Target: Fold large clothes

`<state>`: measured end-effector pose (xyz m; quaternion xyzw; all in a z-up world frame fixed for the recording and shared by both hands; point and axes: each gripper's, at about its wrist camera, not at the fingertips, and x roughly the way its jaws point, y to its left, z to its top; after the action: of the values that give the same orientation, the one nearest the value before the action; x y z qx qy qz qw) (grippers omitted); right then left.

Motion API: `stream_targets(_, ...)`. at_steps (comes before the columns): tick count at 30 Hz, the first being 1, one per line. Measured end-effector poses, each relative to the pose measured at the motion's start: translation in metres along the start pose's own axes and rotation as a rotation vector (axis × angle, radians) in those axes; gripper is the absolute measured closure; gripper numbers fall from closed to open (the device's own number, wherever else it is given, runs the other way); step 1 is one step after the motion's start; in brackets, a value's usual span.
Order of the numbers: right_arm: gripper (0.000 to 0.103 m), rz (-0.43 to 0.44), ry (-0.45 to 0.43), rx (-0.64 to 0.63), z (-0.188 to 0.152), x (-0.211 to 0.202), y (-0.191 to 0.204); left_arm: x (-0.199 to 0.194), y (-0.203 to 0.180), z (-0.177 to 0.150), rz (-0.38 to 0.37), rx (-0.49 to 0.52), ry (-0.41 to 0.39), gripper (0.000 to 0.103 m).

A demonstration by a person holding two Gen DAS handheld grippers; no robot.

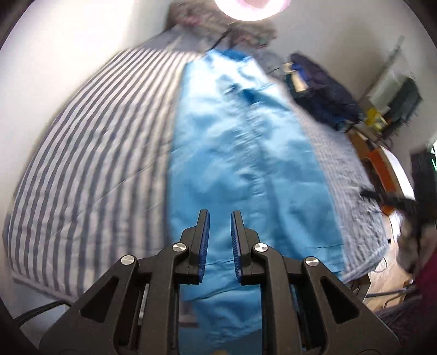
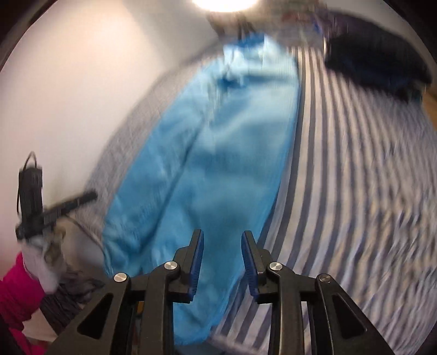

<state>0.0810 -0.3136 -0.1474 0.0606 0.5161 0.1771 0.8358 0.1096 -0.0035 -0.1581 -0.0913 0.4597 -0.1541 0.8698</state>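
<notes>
Below both parted, empty fingers (image 1: 220,215) (image 2: 222,234), the blue garment (image 1: 245,153) lies lengthwise on the striped bed (image 1: 82,163).

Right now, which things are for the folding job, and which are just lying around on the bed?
For the job:
- light blue garment, spread long on the striped bedsheet
- left gripper and right gripper, both open, nothing between the fingers

Just lying about:
- dark navy clothes pile at the bed's far edge
- patterned fabric heap at the far end
</notes>
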Motion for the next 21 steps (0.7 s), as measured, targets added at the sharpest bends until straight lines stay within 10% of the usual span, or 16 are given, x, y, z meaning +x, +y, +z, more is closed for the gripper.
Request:
stream_targets(5, 0.065, -0.017, -0.124, -0.003, 0.058, -0.009, -0.024, 0.009, -0.045, 0.003, -0.055, 0.066, 0.007, 0.089)
stream_targets(21, 0.055, -0.048, -0.107, 0.094, 0.256, 0.138, -0.114, 0.096, -0.105, -0.015, -0.156, 0.13, 0.124, 0.089)
